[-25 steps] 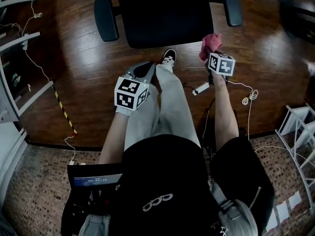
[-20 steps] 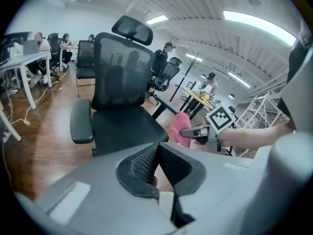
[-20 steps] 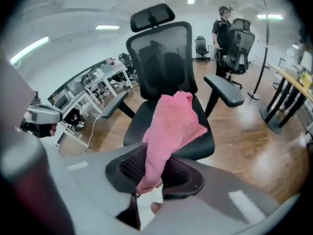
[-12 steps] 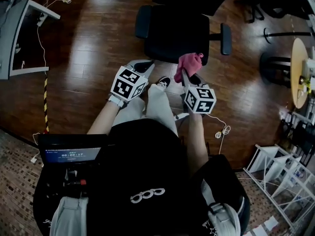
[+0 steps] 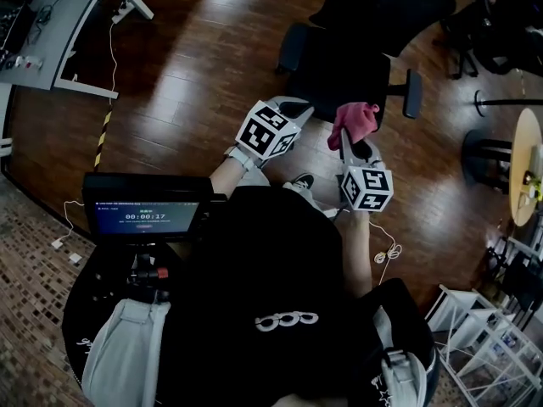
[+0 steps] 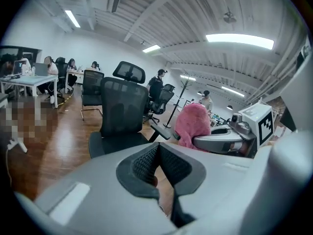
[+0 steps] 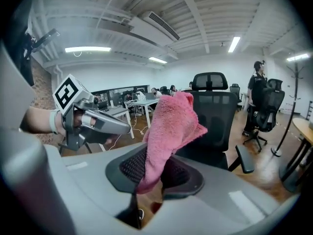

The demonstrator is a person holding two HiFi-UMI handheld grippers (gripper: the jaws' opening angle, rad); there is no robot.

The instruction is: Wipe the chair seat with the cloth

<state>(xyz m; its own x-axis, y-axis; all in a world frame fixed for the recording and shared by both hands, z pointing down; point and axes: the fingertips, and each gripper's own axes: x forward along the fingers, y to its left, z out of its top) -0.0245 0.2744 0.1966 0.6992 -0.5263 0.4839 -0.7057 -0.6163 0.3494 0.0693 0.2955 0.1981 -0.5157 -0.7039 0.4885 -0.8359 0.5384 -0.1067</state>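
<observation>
Head view, chair: we see the chair seat (image 5: 339, 70) just ahead of both grippers, black and broad, with an armrest (image 5: 413, 93) at its right side.
Cloth: the cloth (image 5: 355, 119) sits at the chair's near edge, toward that right armrest. We judge it is raised off the seat, not touching it.
Right gripper: the right gripper (image 5: 348, 141) has its jaws clamped on the cloth's lower end. The free part stands up and flops toward the chair.
Left gripper: the left gripper (image 5: 297, 105) is at the chair's near edge on the other side. Its jaws are pressed together with nothing between them.
Relation for the coming move: the seat lies forward of and below the right jaws. We think the cloth must go down and away from us to reach it.
Materials: the cloth is pink, thick and fluffy. The seat looks like dark padded fabric, and the backrest (image 7: 217, 111) is mesh. The floor (image 5: 195, 75) round the chair is glossy dark wood.
</observation>
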